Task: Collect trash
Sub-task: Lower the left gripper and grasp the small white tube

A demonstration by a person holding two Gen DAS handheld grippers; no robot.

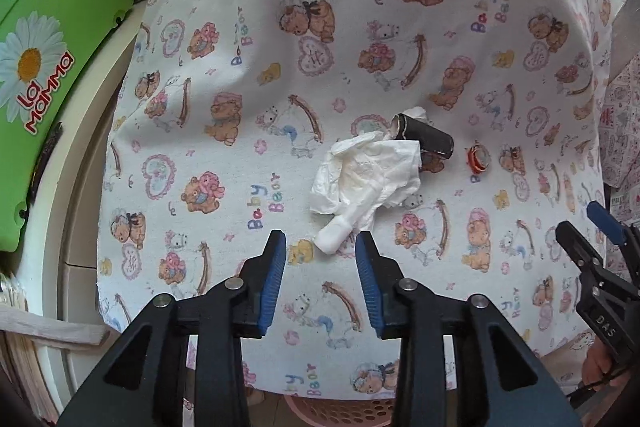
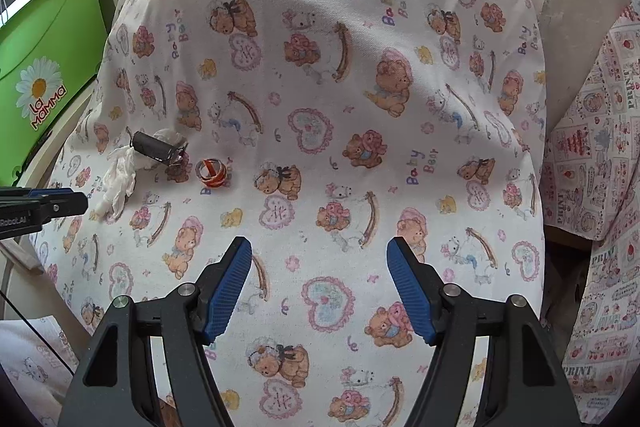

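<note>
A crumpled white tissue point(image 1: 368, 175) lies on the teddy-bear cloth point(image 1: 224, 75). A dark cardboard roll point(image 1: 424, 137) stuffed with paper rests against its far side, and a small orange-red curled scrap point(image 1: 478, 159) sits just to the right. My left gripper point(image 1: 320, 247) points steeply down with its jaws apart; the tissue's twisted tip lies at the gap, and the pads do not press on it. The right wrist view shows the tissue point(image 2: 118, 179), the roll point(image 2: 154, 147) and the scrap point(image 2: 212, 173) far left of my right gripper point(image 2: 320, 259), which is open over bare cloth.
A green box with a daisy label point(image 1: 48, 47) stands to the left of the cloth. A pink perforated basket point(image 1: 340, 407) shows below the near edge. Another printed cloth point(image 2: 600, 187) hangs at the right. My right gripper point(image 1: 578, 223) reaches in from the right edge.
</note>
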